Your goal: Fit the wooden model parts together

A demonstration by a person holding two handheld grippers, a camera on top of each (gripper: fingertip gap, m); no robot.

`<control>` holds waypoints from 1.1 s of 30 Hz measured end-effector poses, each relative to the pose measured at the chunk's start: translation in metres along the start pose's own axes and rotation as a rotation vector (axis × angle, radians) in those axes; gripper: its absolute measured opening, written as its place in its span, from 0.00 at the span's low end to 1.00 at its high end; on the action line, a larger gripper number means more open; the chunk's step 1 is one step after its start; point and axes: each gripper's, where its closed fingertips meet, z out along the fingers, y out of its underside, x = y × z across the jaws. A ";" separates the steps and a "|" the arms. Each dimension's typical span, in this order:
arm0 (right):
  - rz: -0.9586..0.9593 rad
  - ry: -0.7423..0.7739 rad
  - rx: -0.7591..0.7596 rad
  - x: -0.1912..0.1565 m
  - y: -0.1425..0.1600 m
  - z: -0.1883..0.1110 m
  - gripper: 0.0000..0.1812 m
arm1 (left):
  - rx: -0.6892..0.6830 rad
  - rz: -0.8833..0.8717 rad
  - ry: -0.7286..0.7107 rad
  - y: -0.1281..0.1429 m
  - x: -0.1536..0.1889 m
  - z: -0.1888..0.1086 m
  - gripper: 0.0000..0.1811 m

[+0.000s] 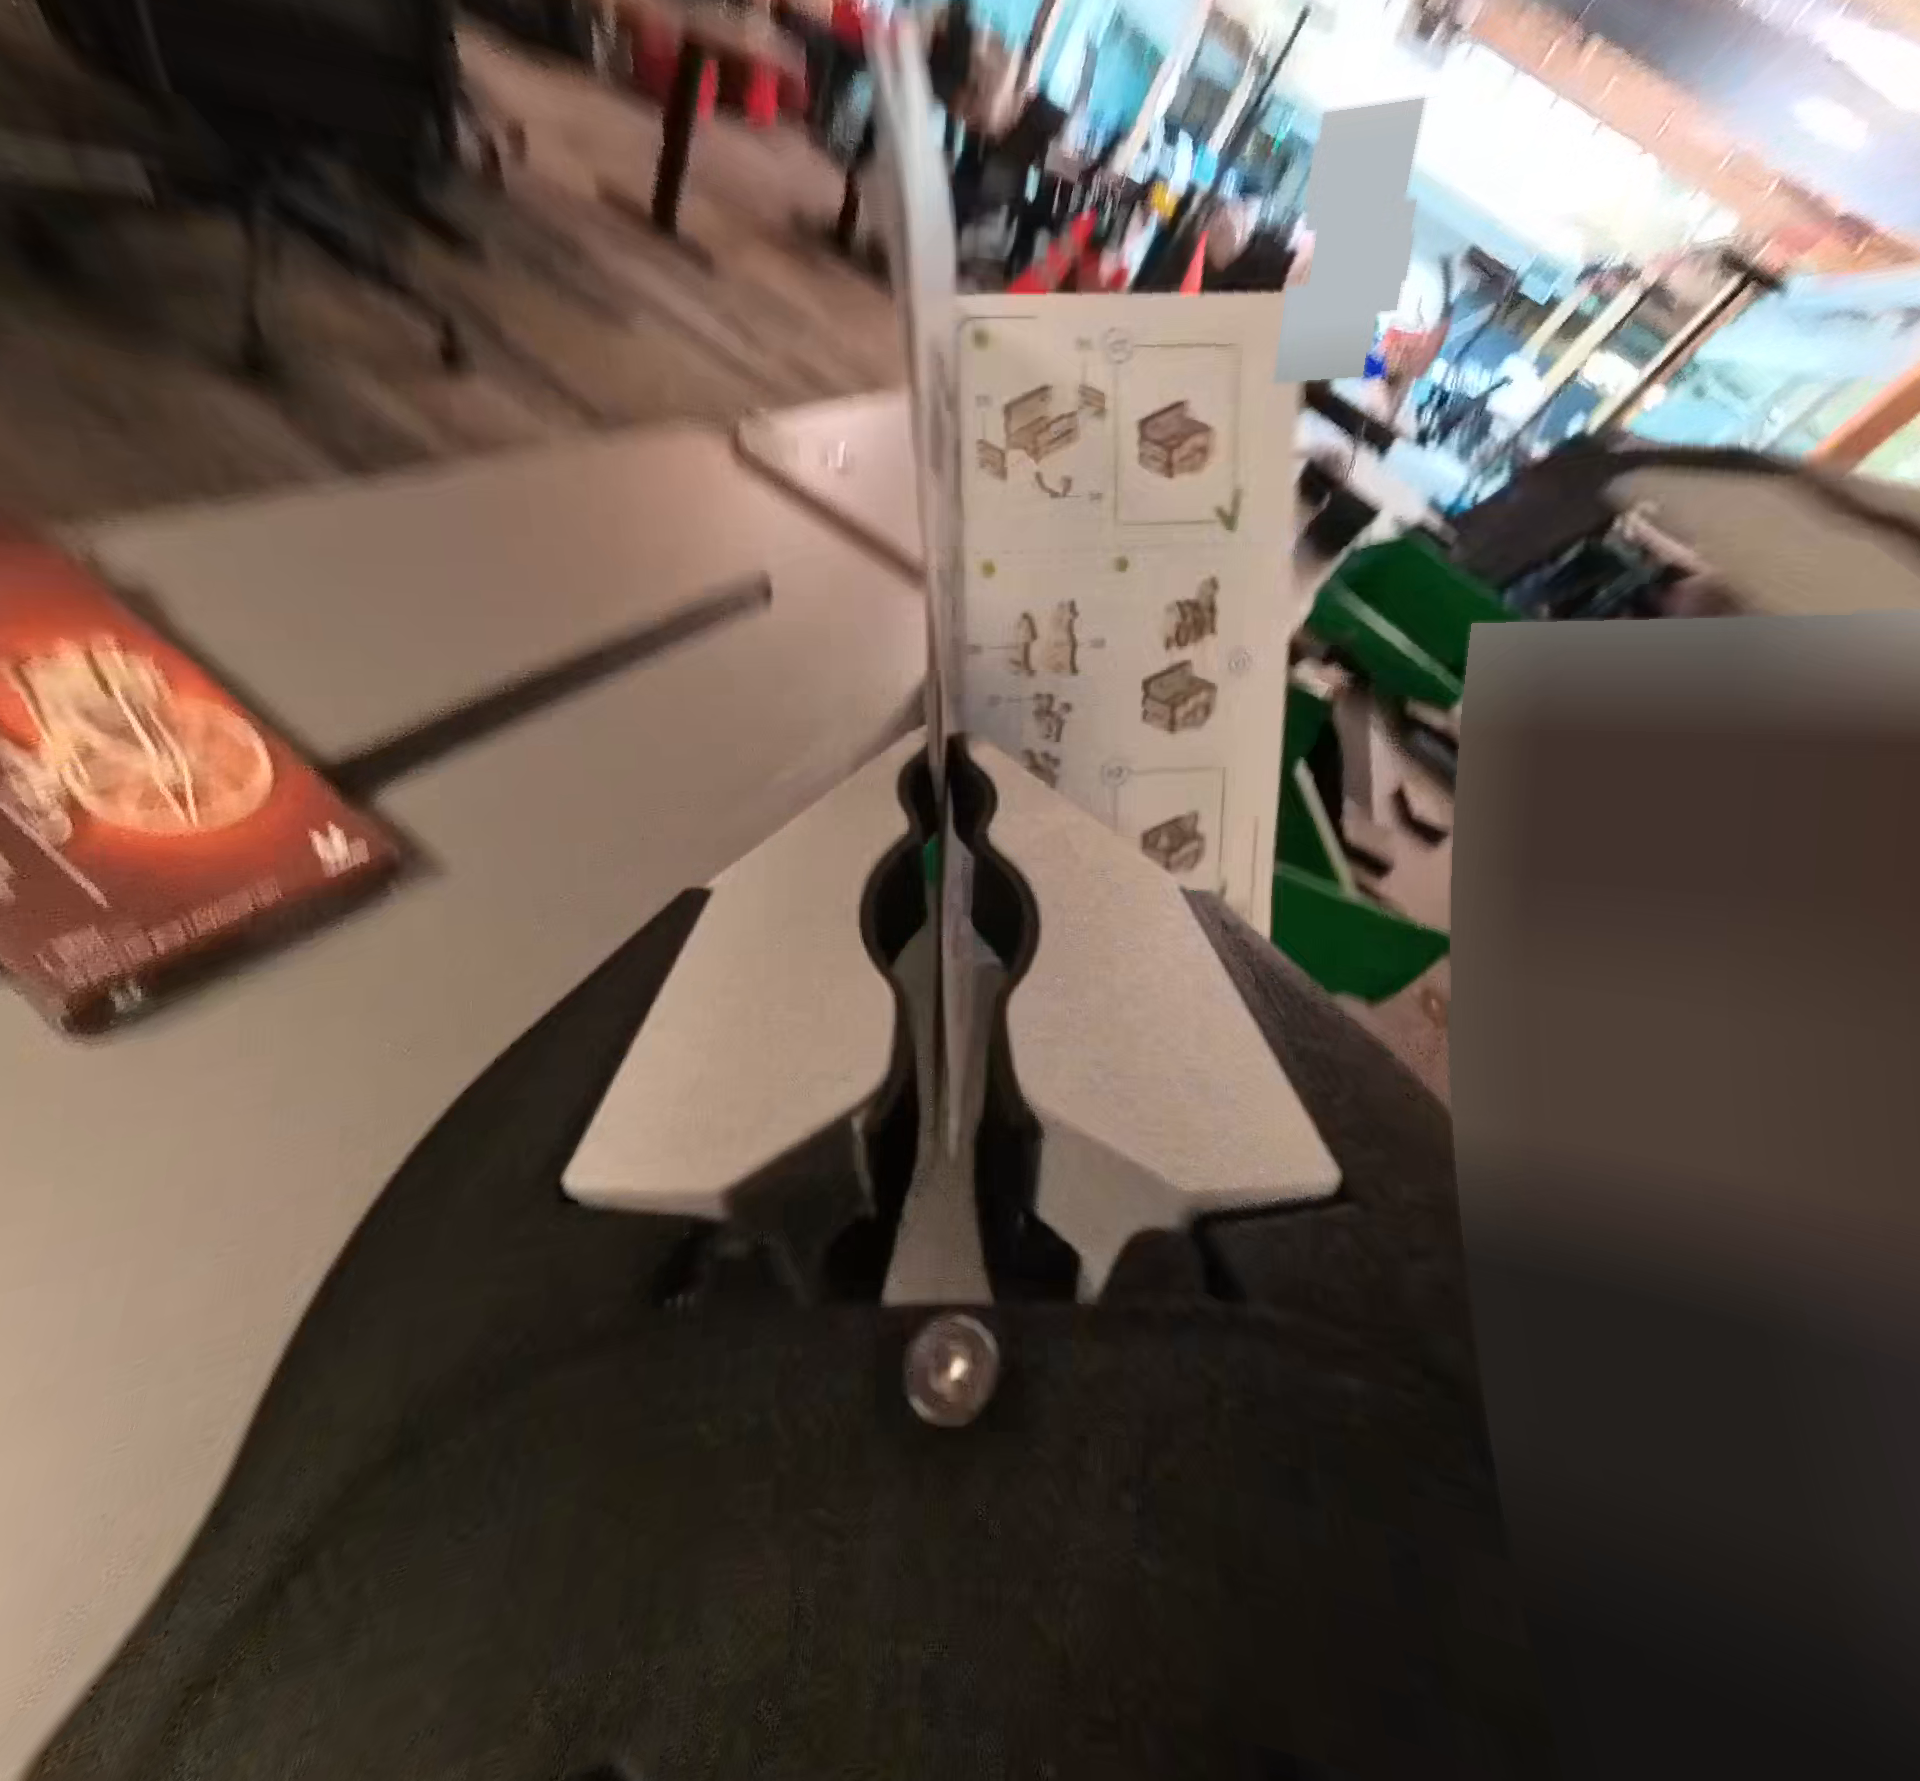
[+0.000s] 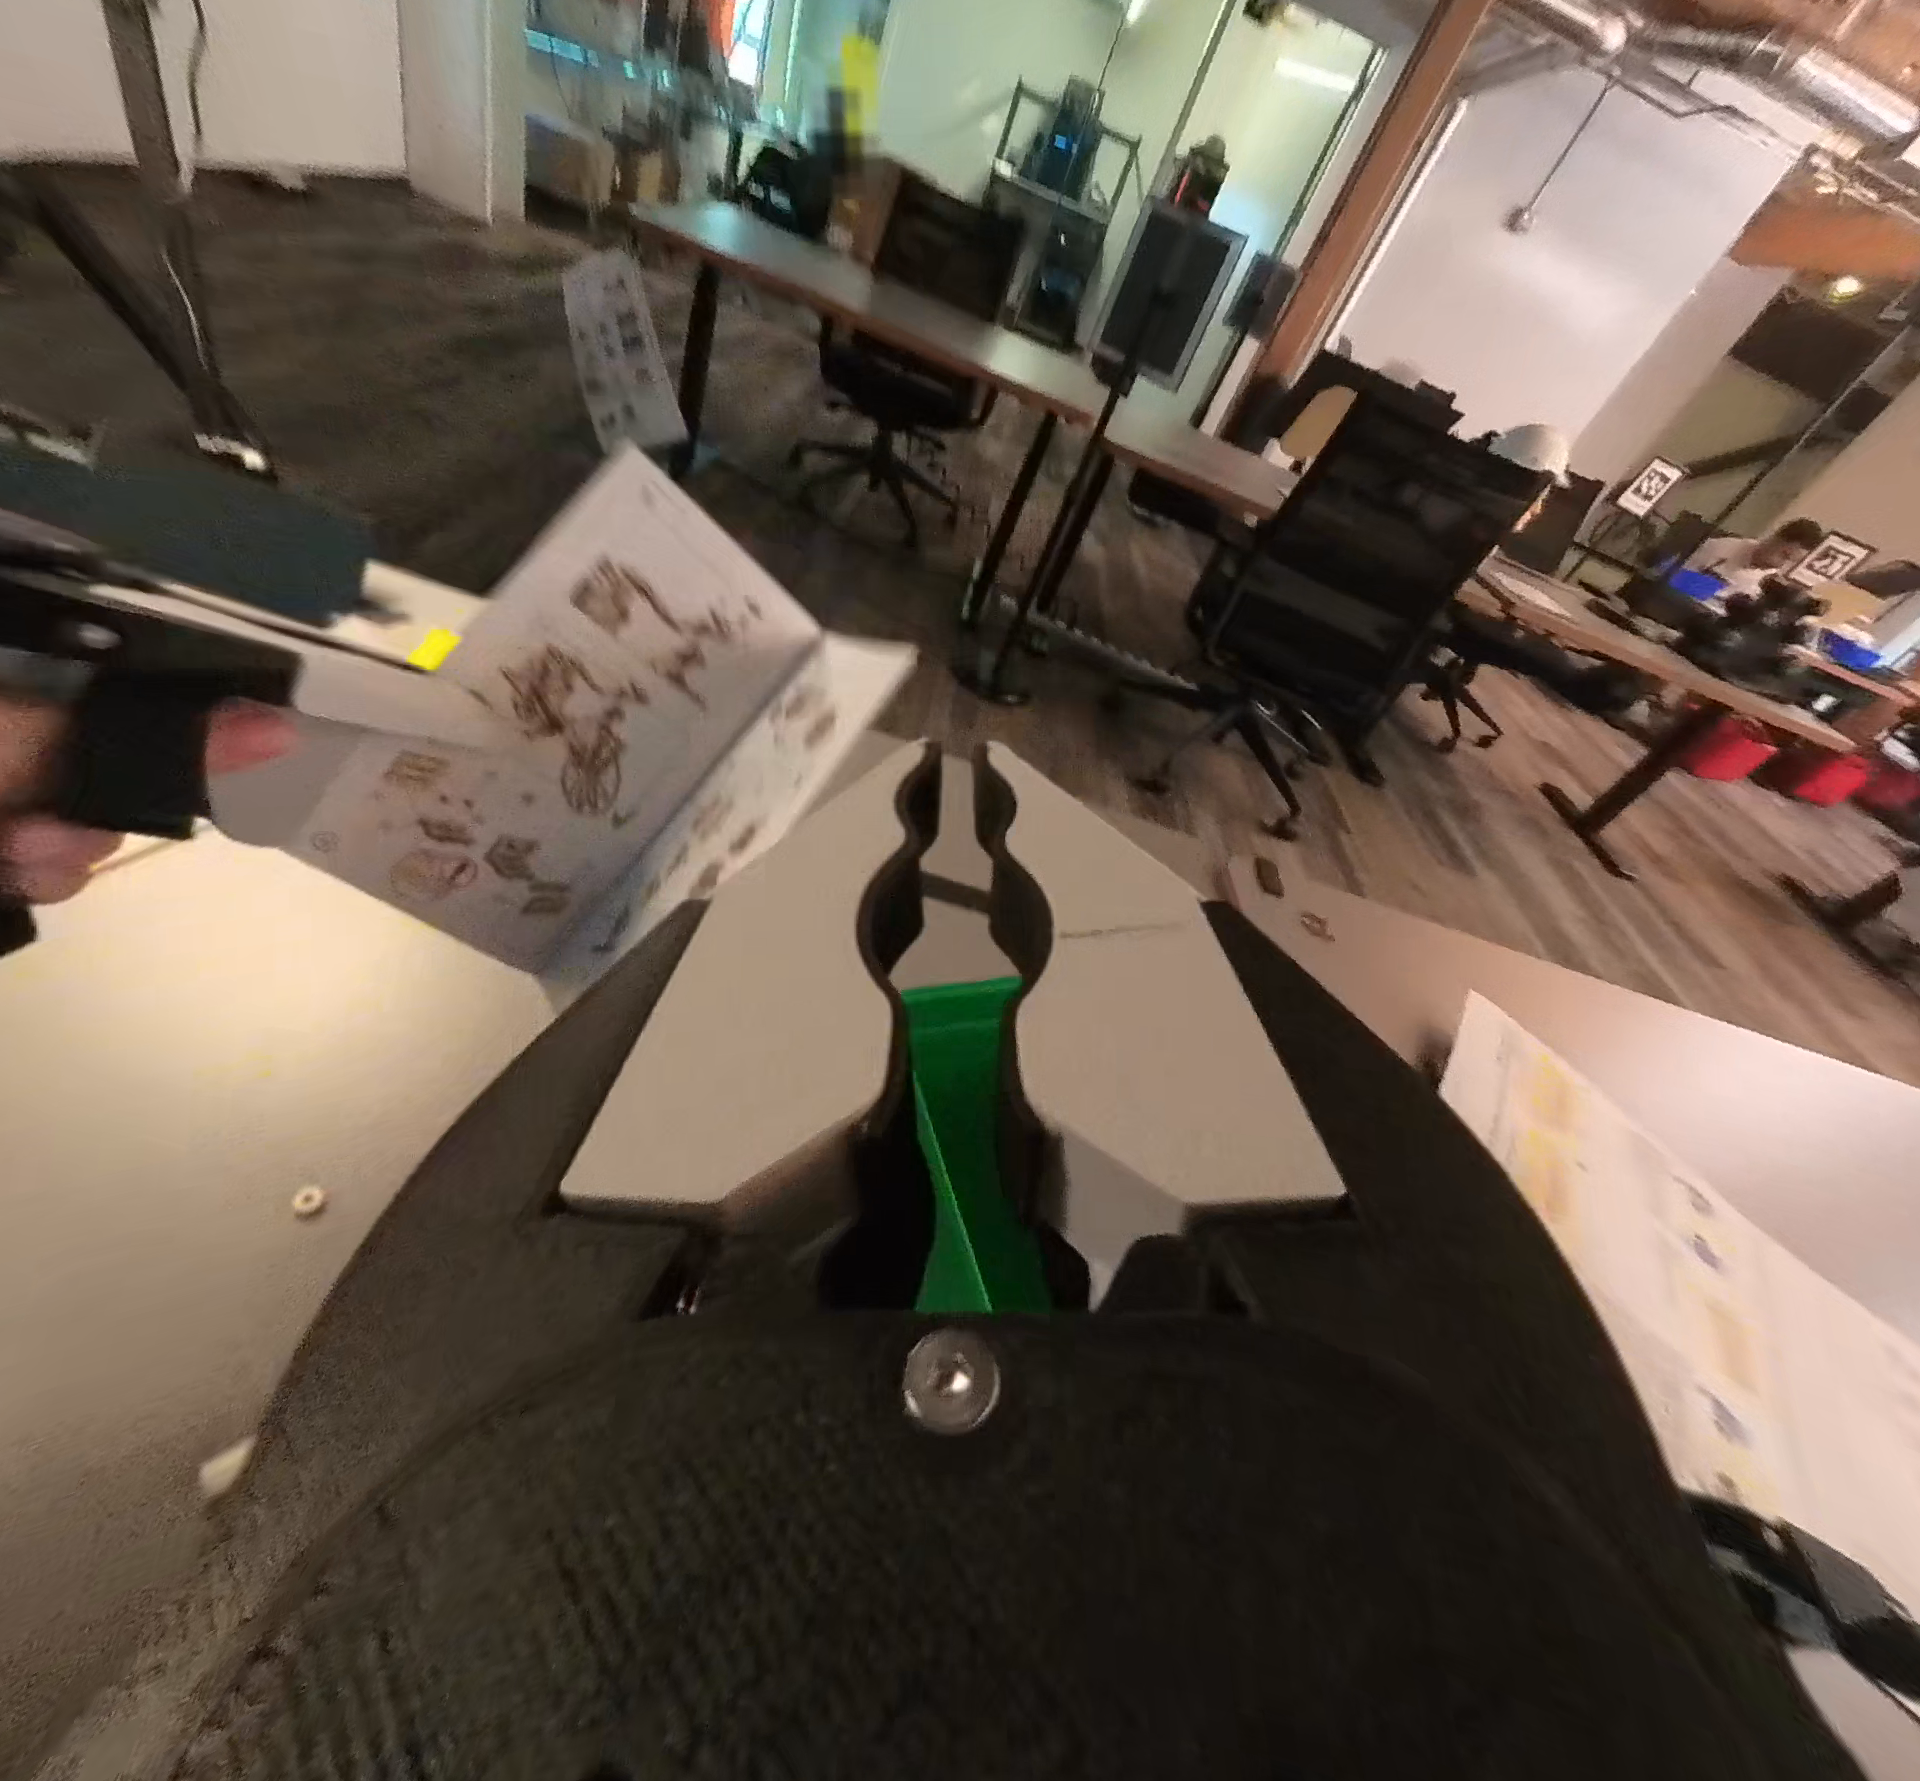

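Clamping the instruction booklet [image 1: 1117, 588] edge-on between its jaws, the left gripper [image 1: 948, 775] holds it aloft; the right gripper [image 2: 958, 763] stands slightly parted, empty.

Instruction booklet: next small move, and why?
Probably lower the instruction booklet flat onto the white table and release it. The left gripper is shut on its pages, holding it open in the air, while the right gripper holds nothing, its fingers slightly apart. No wooden part is in either grip, so assembly likely waits on a free left.
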 end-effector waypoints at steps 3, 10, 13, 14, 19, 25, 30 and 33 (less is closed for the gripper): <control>-0.044 -0.007 -0.101 -0.004 0.017 0.010 0.00 | -0.228 -0.184 0.113 0.058 -0.021 0.032 0.00; -0.068 -0.087 -0.219 -0.022 0.043 0.031 0.00 | -0.455 -0.355 0.042 0.140 -0.065 0.071 0.00; -0.067 -0.113 -0.230 -0.028 0.045 0.034 0.00 | -0.471 -0.428 -0.057 0.152 -0.084 0.074 0.26; -0.067 -0.125 -0.235 -0.031 0.045 0.034 0.00 | -0.466 -0.430 -0.074 0.151 -0.086 0.072 0.31; -0.109 -0.177 -0.176 -0.052 0.025 0.022 0.00 | -0.388 -0.110 -0.348 0.083 -0.072 0.028 0.42; -0.259 -0.247 0.037 -0.090 -0.020 -0.003 0.00 | -0.036 0.478 -0.400 -0.018 0.066 -0.024 0.10; -0.327 -0.140 0.214 -0.092 -0.053 -0.018 0.00 | 0.241 0.768 -0.470 -0.052 0.127 -0.047 0.00; -0.356 -0.066 0.265 -0.088 -0.062 -0.024 0.00 | 0.301 0.850 -0.539 -0.059 0.131 -0.052 0.00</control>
